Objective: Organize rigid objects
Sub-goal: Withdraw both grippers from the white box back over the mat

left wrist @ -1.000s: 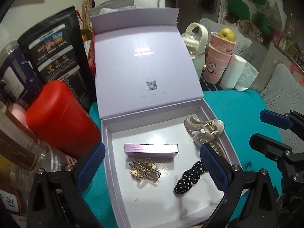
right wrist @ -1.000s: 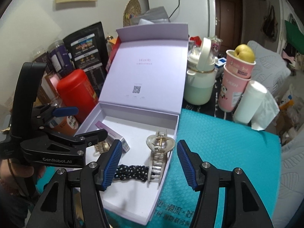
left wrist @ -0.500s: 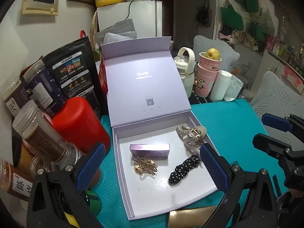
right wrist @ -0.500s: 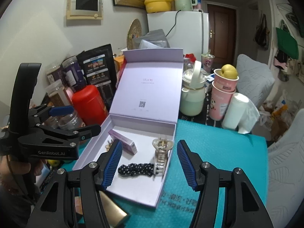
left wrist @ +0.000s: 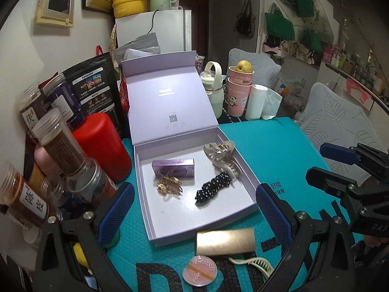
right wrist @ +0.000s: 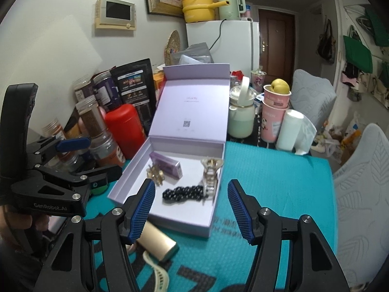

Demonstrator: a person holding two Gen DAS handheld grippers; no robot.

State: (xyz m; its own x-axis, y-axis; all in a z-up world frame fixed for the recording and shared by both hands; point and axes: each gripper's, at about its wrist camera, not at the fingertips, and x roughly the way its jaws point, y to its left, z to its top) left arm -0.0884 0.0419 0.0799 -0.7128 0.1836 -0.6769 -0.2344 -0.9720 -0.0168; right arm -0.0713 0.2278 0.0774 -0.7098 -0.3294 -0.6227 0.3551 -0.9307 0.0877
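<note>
An open lavender box (left wrist: 175,211) stands on the teal mat, lid upright. Inside lie a small purple carton (left wrist: 173,168), a gold hair clip (left wrist: 169,185), a black dotted scrunchie (left wrist: 212,188) and a beige claw clip (left wrist: 222,157). In front of it on the mat lie a gold case (left wrist: 225,241), a round pink compact (left wrist: 199,270) and a cream comb clip (left wrist: 252,264). My left gripper (left wrist: 194,209) hangs open above the box's near edge, empty. My right gripper (right wrist: 192,209) is open too, holding nothing, over the box's near right corner (right wrist: 206,228).
A red canister (left wrist: 102,146), several spice jars (left wrist: 58,143) and a black pouch (left wrist: 97,92) crowd the left. Behind the box stand a pale green bottle (left wrist: 215,90), stacked pink cups (left wrist: 239,90) with a fruit and a paper roll (left wrist: 255,102). Bare teal mat (left wrist: 279,150) spreads right.
Both grippers have drawn back and up from the box, which now looks smaller. The gold case, pink compact and comb clip have come into view at the front.
</note>
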